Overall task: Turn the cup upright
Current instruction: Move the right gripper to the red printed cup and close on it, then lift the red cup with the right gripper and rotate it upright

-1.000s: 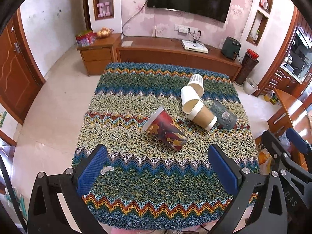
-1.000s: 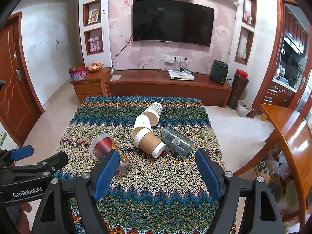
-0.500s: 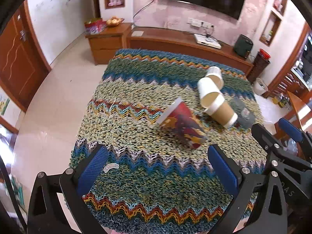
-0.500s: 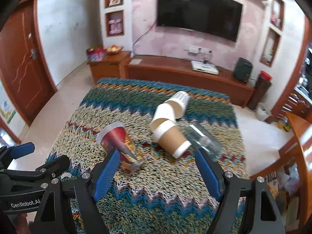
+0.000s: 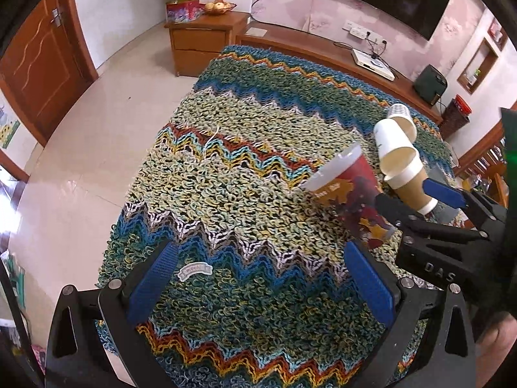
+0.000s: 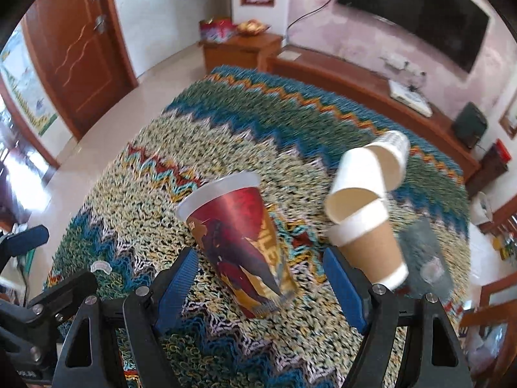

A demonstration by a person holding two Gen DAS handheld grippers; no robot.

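A red printed paper cup (image 6: pixel 240 245) lies on its side on the knitted zigzag cloth (image 6: pixel 206 135), rim pointing up-left. My right gripper (image 6: pixel 261 287) is open, its blue pads on either side of the cup's base end, not touching it. In the left wrist view the same cup (image 5: pixel 350 194) lies right of centre, with the right gripper (image 5: pixel 416 197) reaching over its base. My left gripper (image 5: pixel 261 281) is open and empty above the cloth's near part.
A brown cup (image 6: pixel 371 245), a white cup (image 6: pixel 358 174), a ribbed white cup (image 6: pixel 395 145) and a clear glass (image 6: pixel 426 255) lie on their sides to the right. A wooden TV cabinet (image 5: pixel 323 48) and a door (image 5: pixel 35 68) stand beyond the table.
Both grippers have moved forward and to the left over the table. The right gripper has come down around the red cup's base end. The cups have not moved.
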